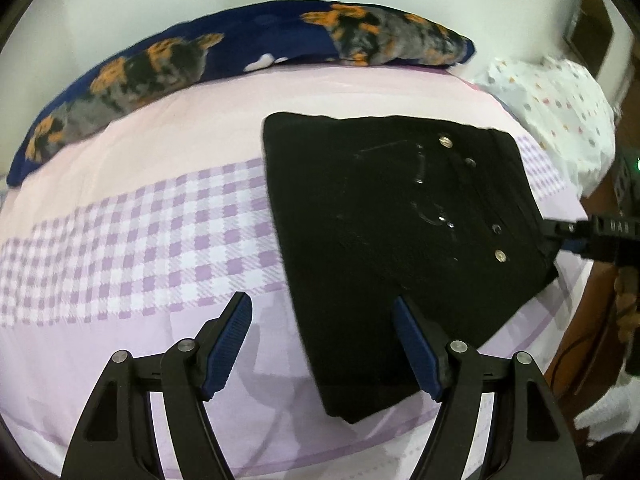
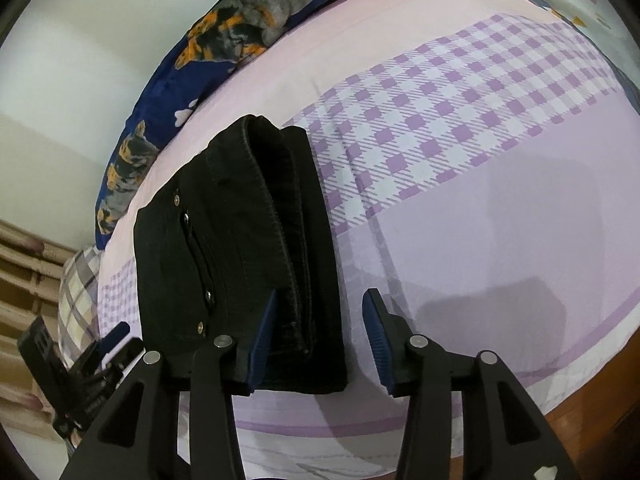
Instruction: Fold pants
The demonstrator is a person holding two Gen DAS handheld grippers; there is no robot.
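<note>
The bed fills most of both my views, its sheet pale pink and lilac with a band of purple-and-white checks running across it. Along the far edge lies a long navy blanket printed with orange and grey patches, and past the bed's corner I see a white dotted pillow. On the sheet lie the black pants, folded into a thick, flat packet, metal rivets and pocket stitching facing up; from my right wrist camera the stacked layers and hem seams show at the packet's near end. My left gripper hangs just above the sheet at the packet's near corner, jaws spread wide and grasping nothing, its right blue pad over the black cloth and the other over bare sheet. My right gripper is likewise released and empty, spread across the packet's near edge, one pad over the denim, the other over the lilac sheet. In the left view its tip sits at the packet's right edge; whether it touches I cannot tell.
</note>
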